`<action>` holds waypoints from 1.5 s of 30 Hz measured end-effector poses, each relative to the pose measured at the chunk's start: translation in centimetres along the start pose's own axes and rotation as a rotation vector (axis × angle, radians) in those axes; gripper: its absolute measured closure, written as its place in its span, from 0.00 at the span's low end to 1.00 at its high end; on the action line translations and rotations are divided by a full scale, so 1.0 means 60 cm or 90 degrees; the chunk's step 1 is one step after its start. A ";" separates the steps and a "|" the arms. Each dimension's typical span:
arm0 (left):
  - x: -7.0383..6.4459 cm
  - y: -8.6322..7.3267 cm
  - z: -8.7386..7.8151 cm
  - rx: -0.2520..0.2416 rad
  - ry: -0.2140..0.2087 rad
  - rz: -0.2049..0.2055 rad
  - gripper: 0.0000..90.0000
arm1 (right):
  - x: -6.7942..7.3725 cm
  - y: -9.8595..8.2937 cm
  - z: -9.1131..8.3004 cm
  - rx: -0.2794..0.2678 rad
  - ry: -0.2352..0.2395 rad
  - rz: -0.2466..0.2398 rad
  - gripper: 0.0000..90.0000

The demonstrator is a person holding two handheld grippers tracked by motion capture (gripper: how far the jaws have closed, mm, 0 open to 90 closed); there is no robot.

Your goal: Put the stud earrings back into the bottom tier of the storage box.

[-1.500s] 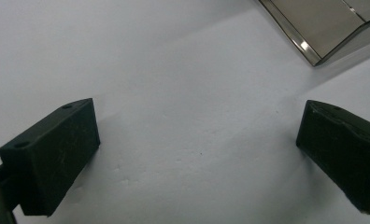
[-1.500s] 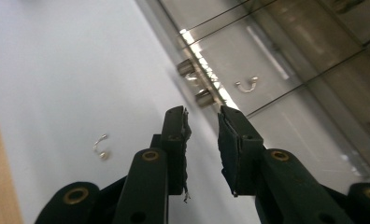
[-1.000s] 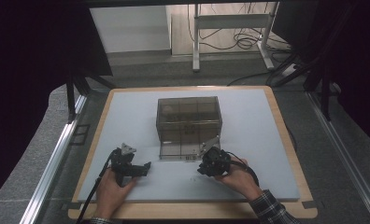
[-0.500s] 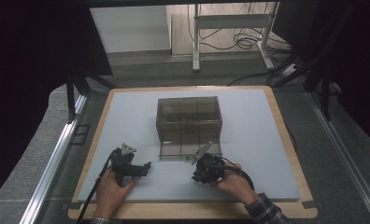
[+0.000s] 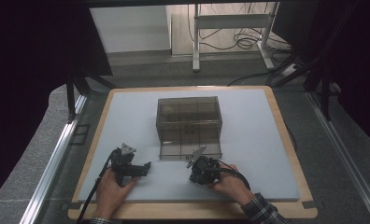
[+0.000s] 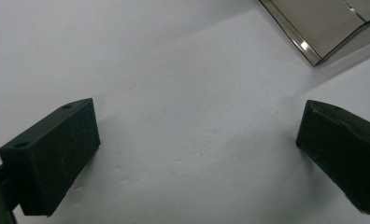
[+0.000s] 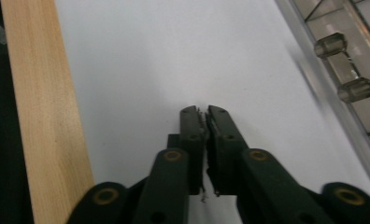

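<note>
Two hand-held black grippers lay near the white-topped, wood-edged bench's (image 5: 286,140) front edge.
Left gripper (image 5: 138,169) gaped wide, empty; right gripper (image 7: 205,116) was pressed together, empty, beside the smoky transparent plastic box (image 5: 188,125) mid-bench.

One smoky clear box (image 5: 188,122) with inner dividers stands on the one desk (image 5: 248,154); one white mat (image 5: 127,112) covers the one wooden board (image 5: 286,135); two tongs are there, the left tongs (image 5: 148,166) and the right tongs (image 5: 192,164); two hands hold them; two clear hinge knobs (image 7: 330,44) show on the box.
</note>
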State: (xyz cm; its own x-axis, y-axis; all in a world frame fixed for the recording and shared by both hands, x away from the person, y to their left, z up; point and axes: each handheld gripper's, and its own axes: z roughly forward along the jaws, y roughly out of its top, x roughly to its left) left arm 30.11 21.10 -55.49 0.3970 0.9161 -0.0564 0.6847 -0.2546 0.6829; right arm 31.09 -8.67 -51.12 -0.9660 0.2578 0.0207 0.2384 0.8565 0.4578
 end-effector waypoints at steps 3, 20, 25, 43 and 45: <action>0.000 0.000 0.000 0.000 0.000 0.000 0.00 | 0.000 0.000 0.000 0.001 0.000 0.002 0.94; 0.001 0.000 0.000 0.002 0.000 0.003 0.00 | -0.019 0.012 -0.023 -0.011 0.007 0.016 0.94; 0.001 0.000 0.000 0.002 0.000 0.003 0.00 | -0.028 0.015 -0.030 -0.020 0.004 0.021 0.94; 0.001 0.000 0.000 0.000 0.001 0.003 0.00 | -0.071 0.038 -0.052 -0.072 -0.029 0.055 0.94; 0.001 0.000 0.000 0.000 0.001 0.003 0.00 | -0.075 0.041 -0.052 -0.076 -0.032 0.057 0.94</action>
State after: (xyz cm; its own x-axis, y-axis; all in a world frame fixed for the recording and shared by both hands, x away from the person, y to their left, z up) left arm 30.13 21.14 -55.49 0.3998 0.9151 -0.0523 0.6828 -0.2593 0.6830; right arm 35.72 -9.16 -47.31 -0.9345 0.3552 0.0230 0.3067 0.7708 0.5584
